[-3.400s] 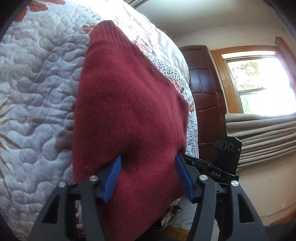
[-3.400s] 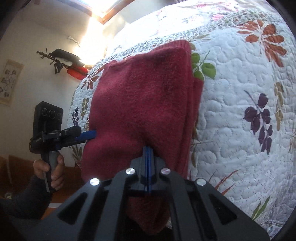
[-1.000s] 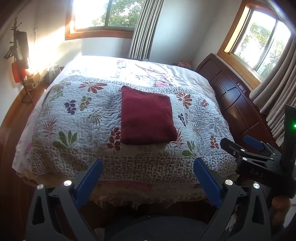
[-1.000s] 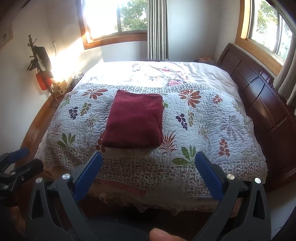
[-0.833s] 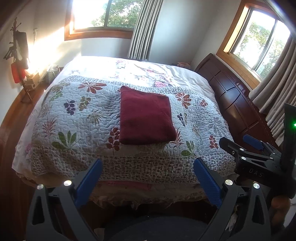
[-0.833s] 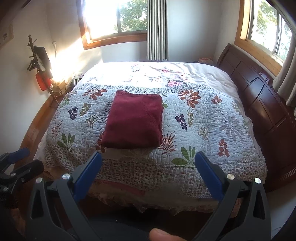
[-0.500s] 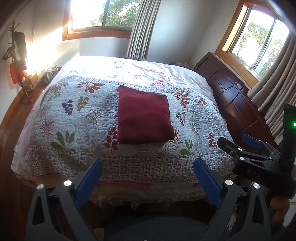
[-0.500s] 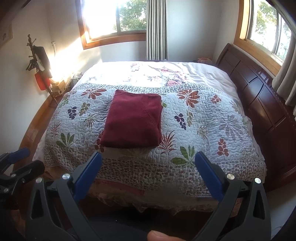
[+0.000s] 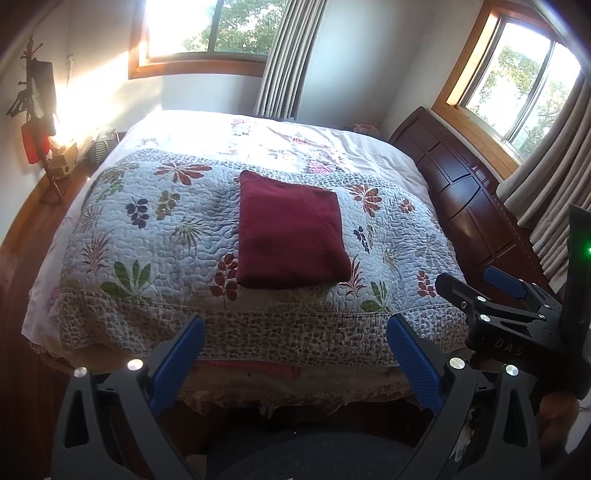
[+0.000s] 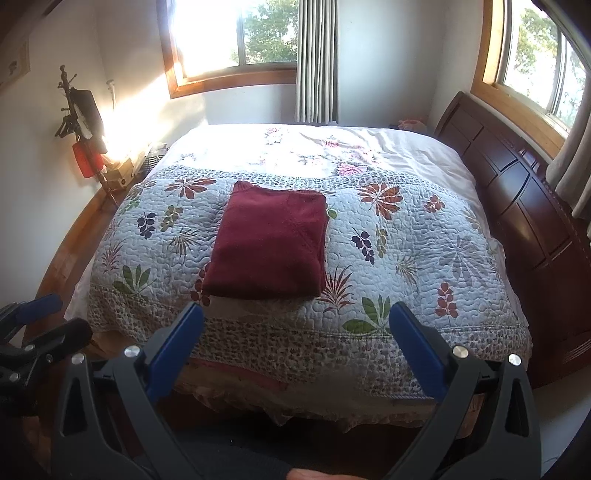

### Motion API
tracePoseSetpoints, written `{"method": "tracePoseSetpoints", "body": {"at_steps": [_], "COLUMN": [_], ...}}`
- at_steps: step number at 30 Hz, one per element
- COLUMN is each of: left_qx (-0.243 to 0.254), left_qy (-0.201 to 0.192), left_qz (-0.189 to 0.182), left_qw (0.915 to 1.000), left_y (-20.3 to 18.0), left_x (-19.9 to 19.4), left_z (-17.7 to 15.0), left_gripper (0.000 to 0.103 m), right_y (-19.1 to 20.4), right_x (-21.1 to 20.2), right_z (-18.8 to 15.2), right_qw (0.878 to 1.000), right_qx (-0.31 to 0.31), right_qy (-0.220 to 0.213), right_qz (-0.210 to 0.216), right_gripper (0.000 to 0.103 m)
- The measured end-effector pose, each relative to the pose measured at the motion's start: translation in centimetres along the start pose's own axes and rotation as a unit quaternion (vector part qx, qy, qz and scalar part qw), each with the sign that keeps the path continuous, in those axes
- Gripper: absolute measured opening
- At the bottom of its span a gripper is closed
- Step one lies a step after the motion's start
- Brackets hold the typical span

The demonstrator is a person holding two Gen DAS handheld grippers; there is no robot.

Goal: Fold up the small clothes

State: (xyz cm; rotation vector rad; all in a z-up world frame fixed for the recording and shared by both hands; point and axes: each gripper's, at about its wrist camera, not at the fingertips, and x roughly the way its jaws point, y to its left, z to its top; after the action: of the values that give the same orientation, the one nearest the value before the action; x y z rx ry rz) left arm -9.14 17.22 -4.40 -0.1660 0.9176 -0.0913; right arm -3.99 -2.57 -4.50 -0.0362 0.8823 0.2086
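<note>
The folded red sweater (image 9: pixel 291 236) lies flat at the centre of the frame in the left wrist view, on the floral quilt (image 9: pixel 162 236) that covers the near part of the bed (image 9: pixel 258 373). Its edges form a neat rectangle, and a seam runs diagonally across its top layer (clearer in the right wrist view). The left gripper (image 9: pixel 295 362) occupies the bottom of the frame with its blue-padded fingers (image 9: pixel 177 365) spread wide apart and nothing between them; it is well apart from the sweater, off the near edge of the bed. The right gripper (image 10: pixel 295 347) is likewise at the bottom of its own frame, fingers (image 10: pixel 417 350) spread wide and empty, and is also visible at the right edge of the left wrist view. In the right wrist view the sweater sits slightly left of centre, upper-middle of the frame, with quilt showing on all four sides. A white sheet with pink flowers (image 10: pixel 332 151) covers the far part of the bed, above the quilt in the frame. A dark wooden headboard (image 10: pixel 524 206) runs along the right side. A window (image 10: pixel 236 33) with a wooden frame is at the top of the frame, grey curtains (image 10: pixel 317 59) hanging beside it. A dark stand with a red object (image 10: pixel 85 147) is at the left wall.
</note>
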Motion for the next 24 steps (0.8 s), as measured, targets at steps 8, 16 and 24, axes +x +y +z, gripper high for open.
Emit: {"method": "tracePoseSetpoints", "body": {"at_steps": [8,16,24], "left_qx": [-0.001,0.002,0.004], "left_qy": [0.003,0.006,0.004], "left_qz": [-0.001,-0.003,0.0], "left_qw": [1.0,1.0,1.0], "left_y": [0.06,0.1,0.28], "left_x": [0.28,0.63,0.69], "left_z": [0.07,0.33,0.97], "left_gripper": [0.099,0.099,0.099], "right_y": [0.05,-0.19,-0.04], "right_x": [0.11,0.4,0.72], "right_z": [0.07,0.27,0.7], "right_qw": [1.0,1.0,1.0], "right_qx": [0.0,0.0,-0.007], "right_qy": [0.001,0.001,-0.001], "right_qz": [-0.001,0.0,0.004], "right_gripper": [0.1,0.1,0.1]}}
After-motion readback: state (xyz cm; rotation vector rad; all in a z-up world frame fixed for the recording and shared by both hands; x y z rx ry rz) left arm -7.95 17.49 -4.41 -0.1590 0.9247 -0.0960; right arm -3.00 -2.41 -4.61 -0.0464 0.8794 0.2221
